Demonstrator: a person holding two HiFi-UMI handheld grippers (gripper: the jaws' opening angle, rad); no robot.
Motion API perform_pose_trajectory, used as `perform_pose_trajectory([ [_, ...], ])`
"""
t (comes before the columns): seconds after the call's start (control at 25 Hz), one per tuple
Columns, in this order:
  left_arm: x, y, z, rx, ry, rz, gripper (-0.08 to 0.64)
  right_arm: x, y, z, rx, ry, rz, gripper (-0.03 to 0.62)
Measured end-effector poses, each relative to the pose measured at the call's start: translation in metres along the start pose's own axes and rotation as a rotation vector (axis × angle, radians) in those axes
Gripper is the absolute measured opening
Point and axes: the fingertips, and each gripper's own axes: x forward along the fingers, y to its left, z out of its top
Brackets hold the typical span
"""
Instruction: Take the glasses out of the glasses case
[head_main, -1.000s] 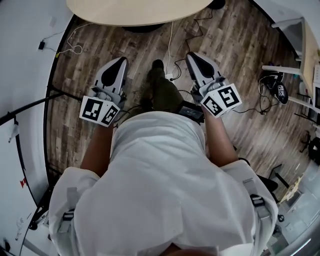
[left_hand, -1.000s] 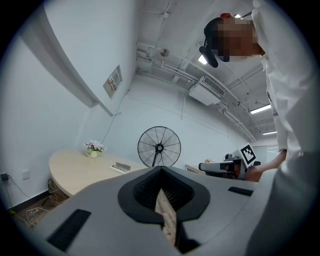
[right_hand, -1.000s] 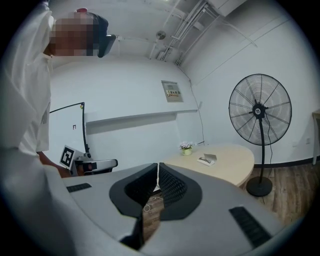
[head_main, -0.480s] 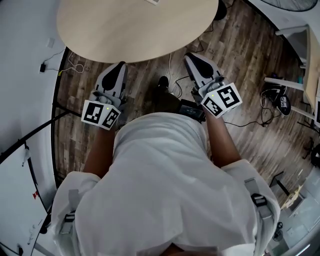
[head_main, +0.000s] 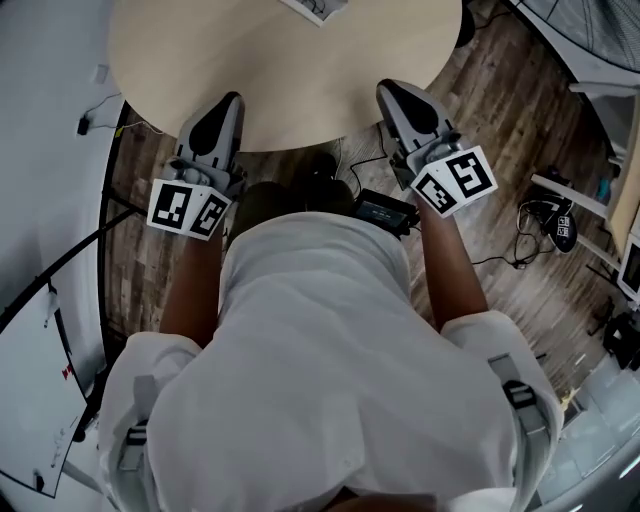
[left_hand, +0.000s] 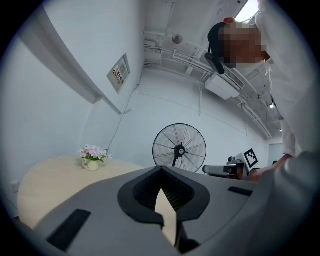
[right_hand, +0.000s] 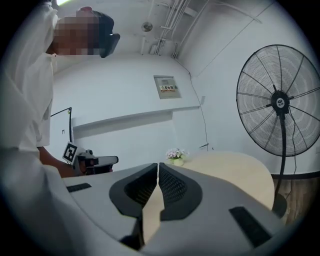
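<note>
— What's changed?

— The grippers have come forward. Half a second ago their tips hung over the floor (head_main: 500, 120), short of the surface (head_main: 290, 70). Now the left gripper (head_main: 228, 100) and the right gripper (head_main: 386, 88) both reach over its near edge.

— Start close in.

— Nearest is the person's white shirt (head_main: 320, 370), with a black device (head_main: 380, 211) at its front. Bare forearms run out to the marker cubes, one left (head_main: 188, 209) and one right (head_main: 455, 181).

— And the jaws?

— In its own view the left gripper (left_hand: 161, 170) has its jaws closed tip to tip, with nothing between them. The right gripper (right_hand: 158, 165) is the same: jaws together, empty. Each view catches the other gripper off to one side.

— Farther out?

— The surface is round and pale. A small pot of flowers (left_hand: 91, 159) stands near its far edge. A flat white thing (head_main: 318, 8) lies at that edge too, cut off by the frame. A standing fan (right_hand: 280, 100) rises beyond the surface, off on the floor.

— Where's the case?

— I can't pick it out in any view.
</note>
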Motion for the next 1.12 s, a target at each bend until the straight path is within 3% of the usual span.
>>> perform_pose_trajectory([
  [0.4,0.047,0.08,-0.004,0.095,0.04,-0.024,0.012,0.104,-0.037,0.019,-0.067,0.006,0.005,0.028],
  [0.8,0.096,0.151,-0.024,0.021,0.057,-0.079,0.012,0.188,-0.071,0.008,-0.092,0.153,-0.057,0.035],
  [1.12,0.118,0.19,-0.039,-0.057,0.054,-0.106,0.012,0.245,-0.114,-0.02,-0.089,0.3,-0.119,0.118],
])
